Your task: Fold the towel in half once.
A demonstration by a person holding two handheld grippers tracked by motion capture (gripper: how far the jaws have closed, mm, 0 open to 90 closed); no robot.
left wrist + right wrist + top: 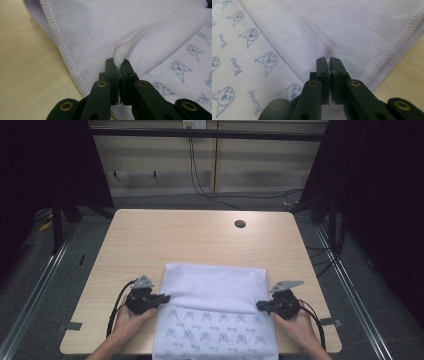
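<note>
A white towel point(212, 312) with small blue printed figures lies folded at the table's near edge, its plain underside turned over the printed part. My left gripper point(164, 298) is at the towel's left side, shut on the folded hem point(119, 51). My right gripper point(260, 305) is at the towel's right side, shut on the hem point(328, 50) of the same fold. Both grippers sit low by the tabletop and point inward at each other. The towel's stitched outer border point(62, 47) runs beside the left jaws.
The light wooden table point(200, 237) has a round cable hole point(240, 224) at the back right. Black cables point(200, 185) trail across the floor behind the table. Metal rails point(30, 290) run along the floor on both sides.
</note>
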